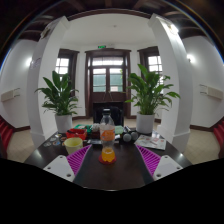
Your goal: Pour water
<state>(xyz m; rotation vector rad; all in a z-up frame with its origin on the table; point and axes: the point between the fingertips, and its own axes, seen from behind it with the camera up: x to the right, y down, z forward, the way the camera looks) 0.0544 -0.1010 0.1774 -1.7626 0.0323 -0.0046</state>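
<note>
A clear plastic bottle (107,130) with an orange cap and an orange label stands upright on the dark table (110,170). Right in front of it an orange cup (108,154) sits on a small red base. My gripper (111,168) is open, with its magenta pads (77,160) spread wide at either side. Bottle and cup stand just ahead of the fingers, in line with the gap between them, and nothing touches them.
A yellow-green cup (73,145) and a red bowl (76,132) stand to the left of the bottle, and dark objects (128,136) lie to its right. Beyond the table are two potted plants (60,97), white pillars and a wooden door (107,75).
</note>
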